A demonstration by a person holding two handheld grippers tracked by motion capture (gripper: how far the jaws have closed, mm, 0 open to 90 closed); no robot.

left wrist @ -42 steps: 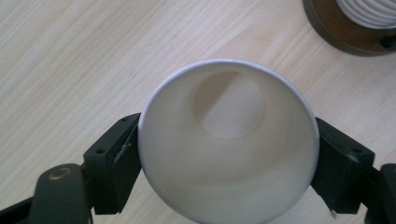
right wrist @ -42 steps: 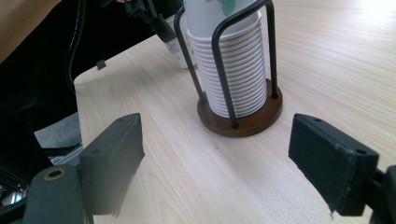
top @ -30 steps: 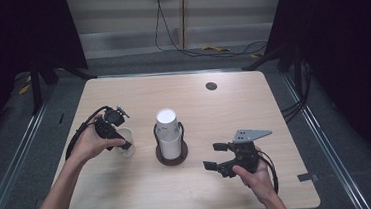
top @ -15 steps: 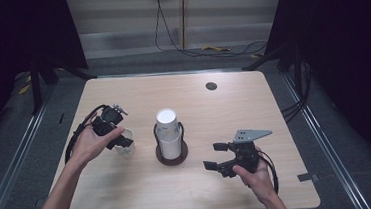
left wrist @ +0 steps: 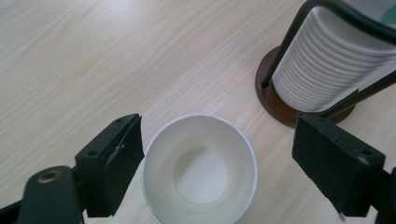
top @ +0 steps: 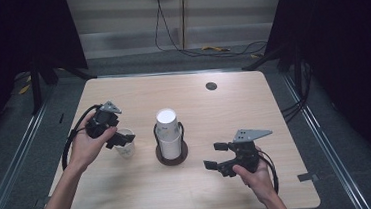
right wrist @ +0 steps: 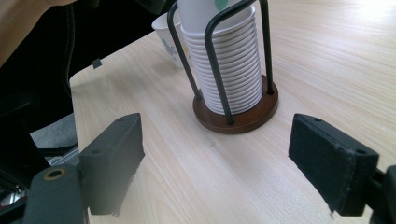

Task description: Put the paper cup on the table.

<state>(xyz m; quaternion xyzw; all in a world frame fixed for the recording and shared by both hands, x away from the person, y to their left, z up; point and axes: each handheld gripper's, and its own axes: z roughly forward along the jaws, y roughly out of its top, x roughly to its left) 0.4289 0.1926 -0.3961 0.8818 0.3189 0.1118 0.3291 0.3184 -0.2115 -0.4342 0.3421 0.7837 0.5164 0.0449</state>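
With its jaws spread wide around the upright paper cup (left wrist: 200, 169) standing at nine o'clock of the cup holder (top: 170, 136), the left gripper (top: 122, 138) could crush or tip that light cup if squeezed off-centre, while the right gripper (top: 217, 155) hovers open at four o'clock; the cup's printed side is hard to make out.

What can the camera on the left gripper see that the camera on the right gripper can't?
The left gripper view looks straight down into the single paper cup, showing its empty white inside between the open jaws. The right gripper view shows the holder's whole wooden base, the table edge and the dark floor beyond. Both share the stack of cups in its wire holder, the single cup and the wooden table.
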